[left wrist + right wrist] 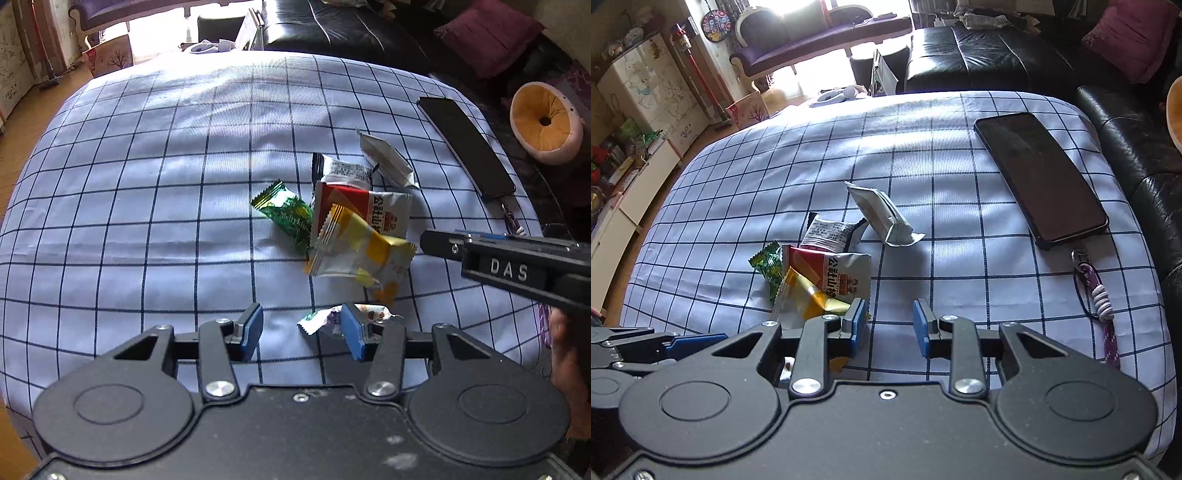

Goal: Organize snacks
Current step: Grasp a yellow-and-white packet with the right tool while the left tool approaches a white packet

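Checked cloth (147, 184) over a table or cushion, can't tell which. Phone (1038, 177) lies far right with a strap (1099, 295), well apart from the snacks. Snack pile (354, 221) sits mid-cloth: red-white pack, yellow pack on top, green candy (288, 214) touching its left side, a white pack (882, 214) just behind. A small wrapper (321, 319) lies against the right pad of the left tool (303, 328), whose jaws stand apart, gripping nothing. Right tool (890, 325) is also open and empty, its left pad at the pile's edge.

Risks: either tool could shove the loose pile and scatter it; the slick small wrapper may slip from the pads; soft cloth may bunch up.

Hidden: the pile's underside, most pack print, the small wrapper's right end.
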`<state>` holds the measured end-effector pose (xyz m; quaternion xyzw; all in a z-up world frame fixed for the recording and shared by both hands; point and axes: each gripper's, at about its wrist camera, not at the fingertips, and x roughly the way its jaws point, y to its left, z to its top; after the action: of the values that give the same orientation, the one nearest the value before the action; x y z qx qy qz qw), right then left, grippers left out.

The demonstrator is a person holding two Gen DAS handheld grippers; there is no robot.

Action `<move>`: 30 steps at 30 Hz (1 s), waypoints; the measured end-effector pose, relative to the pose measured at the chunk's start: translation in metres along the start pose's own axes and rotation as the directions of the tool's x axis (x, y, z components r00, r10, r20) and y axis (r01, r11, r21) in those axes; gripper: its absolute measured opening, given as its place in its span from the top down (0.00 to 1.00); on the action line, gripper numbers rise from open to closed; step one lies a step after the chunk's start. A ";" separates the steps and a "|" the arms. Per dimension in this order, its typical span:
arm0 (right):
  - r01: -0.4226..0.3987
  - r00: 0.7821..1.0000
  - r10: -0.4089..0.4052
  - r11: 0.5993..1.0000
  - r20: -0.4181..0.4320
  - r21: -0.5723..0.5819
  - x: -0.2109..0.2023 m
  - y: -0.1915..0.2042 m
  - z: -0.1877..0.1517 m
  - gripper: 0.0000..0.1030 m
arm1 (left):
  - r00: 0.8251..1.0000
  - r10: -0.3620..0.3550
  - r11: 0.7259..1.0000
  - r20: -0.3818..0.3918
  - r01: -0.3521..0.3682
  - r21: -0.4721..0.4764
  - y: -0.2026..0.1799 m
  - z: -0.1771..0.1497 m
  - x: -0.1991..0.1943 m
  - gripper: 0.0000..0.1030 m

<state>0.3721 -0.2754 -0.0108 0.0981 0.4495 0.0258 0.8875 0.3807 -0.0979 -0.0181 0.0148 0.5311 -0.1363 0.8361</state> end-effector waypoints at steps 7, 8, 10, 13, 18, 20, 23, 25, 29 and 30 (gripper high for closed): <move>-0.029 0.999 0.030 0.999 0.016 -0.024 -0.002 0.007 0.000 0.61 | 0.996 0.084 0.996 -0.035 -0.083 0.019 0.016 -0.031 -0.002 0.54; -0.037 0.999 0.038 0.999 0.021 -0.034 -0.003 0.010 0.000 0.61 | 0.996 0.085 0.996 -0.033 -0.085 0.012 0.020 -0.033 -0.004 0.54; -0.054 0.998 0.056 0.996 0.029 -0.066 -0.003 0.016 0.000 0.61 | 0.996 0.084 0.996 -0.039 -0.084 -0.007 0.025 -0.037 -0.008 0.55; -0.075 0.996 0.080 0.989 0.036 -0.125 -0.003 0.027 0.000 0.61 | 0.997 0.064 0.997 -0.044 -0.066 -0.040 0.034 -0.042 -0.015 0.55; -0.086 0.995 0.096 0.975 0.036 -0.206 0.007 0.040 0.002 0.60 | 0.998 0.052 0.996 -0.041 -0.055 -0.063 0.038 -0.045 -0.024 0.56; -0.082 0.996 0.089 0.968 0.021 -0.238 0.014 0.044 0.002 0.60 | 0.998 0.044 0.997 -0.044 -0.047 -0.065 0.038 -0.045 -0.026 0.56; -0.077 0.997 0.081 0.956 0.002 -0.284 0.023 0.047 -0.001 0.58 | 0.998 0.026 0.997 -0.050 -0.030 -0.064 0.036 -0.046 -0.027 0.56; -0.080 0.996 0.088 0.946 0.009 -0.315 0.025 0.048 -0.005 0.51 | 0.998 0.018 0.998 -0.054 -0.021 -0.062 0.034 -0.045 -0.027 0.56; -0.087 0.995 0.102 0.915 0.017 -0.393 0.021 0.053 -0.015 0.48 | 0.998 0.019 0.998 -0.053 -0.022 -0.059 0.032 -0.046 -0.029 0.56; -0.087 0.995 0.102 0.907 0.016 -0.412 0.020 0.054 -0.017 0.47 | 0.998 0.021 0.998 -0.054 -0.024 -0.061 0.032 -0.046 -0.030 0.56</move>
<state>0.3724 -0.2169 -0.0262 -0.0683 0.4122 0.1607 0.8942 0.3361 -0.0526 -0.0155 -0.0014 0.5569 -0.1099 0.8233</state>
